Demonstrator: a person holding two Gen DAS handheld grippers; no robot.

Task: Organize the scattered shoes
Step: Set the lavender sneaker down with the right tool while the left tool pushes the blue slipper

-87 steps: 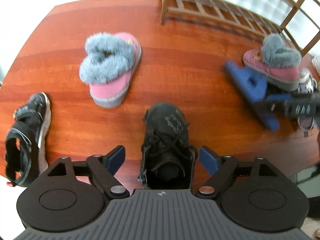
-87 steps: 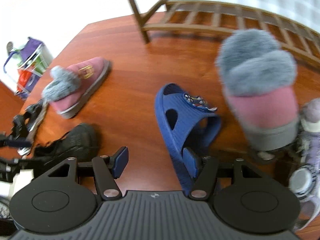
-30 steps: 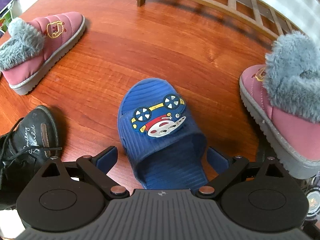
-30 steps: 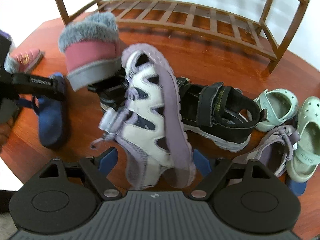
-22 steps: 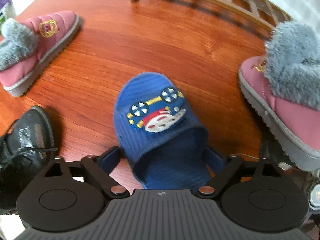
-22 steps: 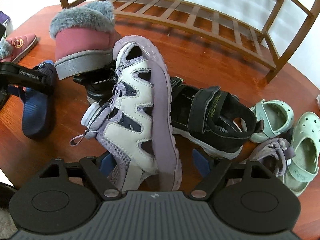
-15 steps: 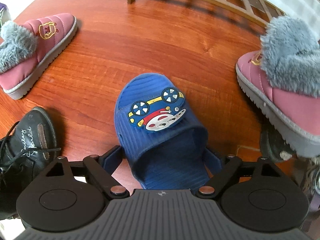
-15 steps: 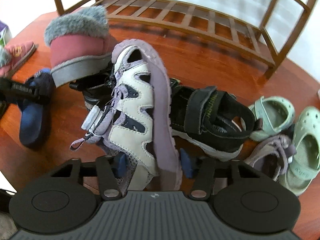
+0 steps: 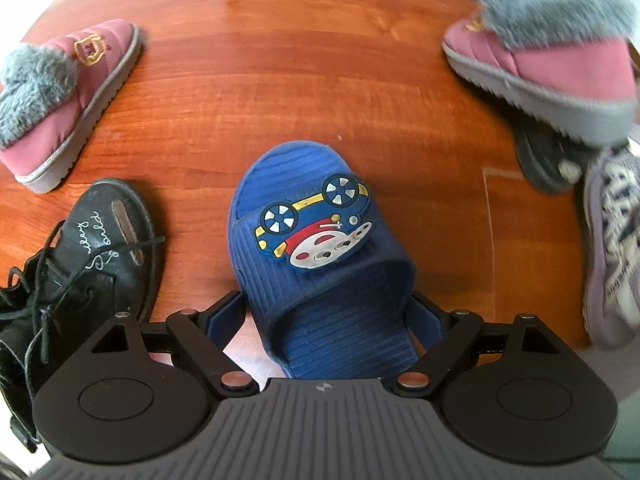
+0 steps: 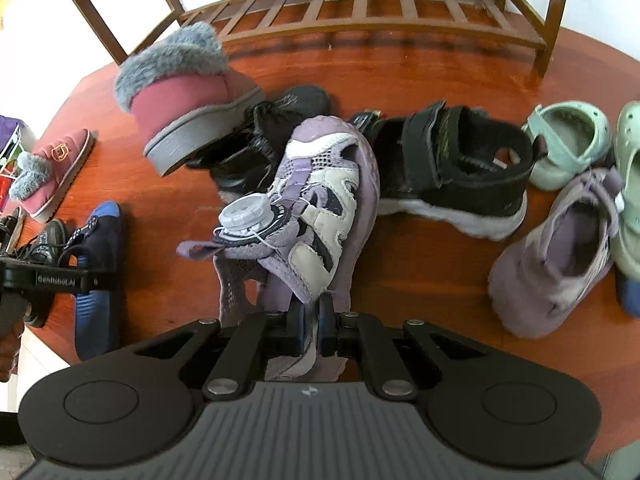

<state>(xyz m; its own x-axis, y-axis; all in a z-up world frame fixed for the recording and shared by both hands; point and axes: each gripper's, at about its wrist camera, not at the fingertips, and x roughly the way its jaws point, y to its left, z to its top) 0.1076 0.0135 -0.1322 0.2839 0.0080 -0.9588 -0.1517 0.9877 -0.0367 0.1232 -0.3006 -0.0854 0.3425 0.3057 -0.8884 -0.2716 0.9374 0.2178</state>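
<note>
Right claw [image 10: 311, 320] is clamped tight on the heel edge of the lilac sandal [image 10: 320, 200], which lies tipped on its side on the table [image 10: 420, 272]. Left claw [image 9: 326, 316] stands wide around the blue slipper [image 9: 320, 248], pads at or just beside its sides; grip not confirmed. Rack [image 10: 360, 12] at 12 o'clock looks empty on the shelf in view, so sorting has barely begun. Still loose: both pink fur boots [image 10: 188, 92], black sandal [image 10: 460, 164] at 1 o'clock, mint clogs [image 10: 572, 144] and second lilac sandal [image 10: 552, 256] at 3 o'clock, black lace-up shoe [image 9: 92, 248]. Nearly everything left.
</note>
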